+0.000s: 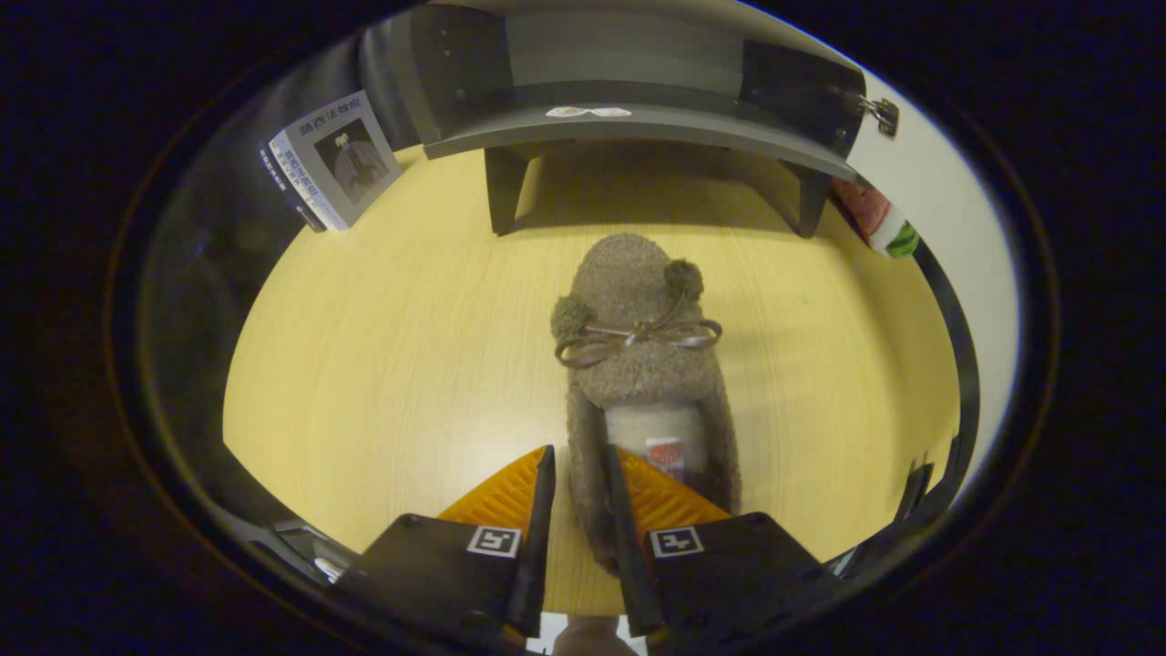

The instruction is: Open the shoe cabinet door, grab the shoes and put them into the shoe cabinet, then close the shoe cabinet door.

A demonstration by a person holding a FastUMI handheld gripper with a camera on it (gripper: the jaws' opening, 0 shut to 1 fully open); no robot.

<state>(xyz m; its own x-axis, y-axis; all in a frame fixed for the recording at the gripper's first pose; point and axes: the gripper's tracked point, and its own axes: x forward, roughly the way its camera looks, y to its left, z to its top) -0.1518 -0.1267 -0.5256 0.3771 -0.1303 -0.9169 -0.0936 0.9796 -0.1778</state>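
Legible text is scarce. A book (332, 159) leaning at the far left of the tabletop (392, 346) carries a line of Chinese characters across the top of its cover and more down its spine; too small to read reliably. Each of the two fingers (537, 510) bears a square black-and-white fiducial marker on its housing, a pattern with no text. A small red-and-white tag sits on the insole of the slipper (642, 364); its print is illegible. A white sticker (588, 112) on the front edge of the shoe cabinet (629, 128) shows no readable marks.
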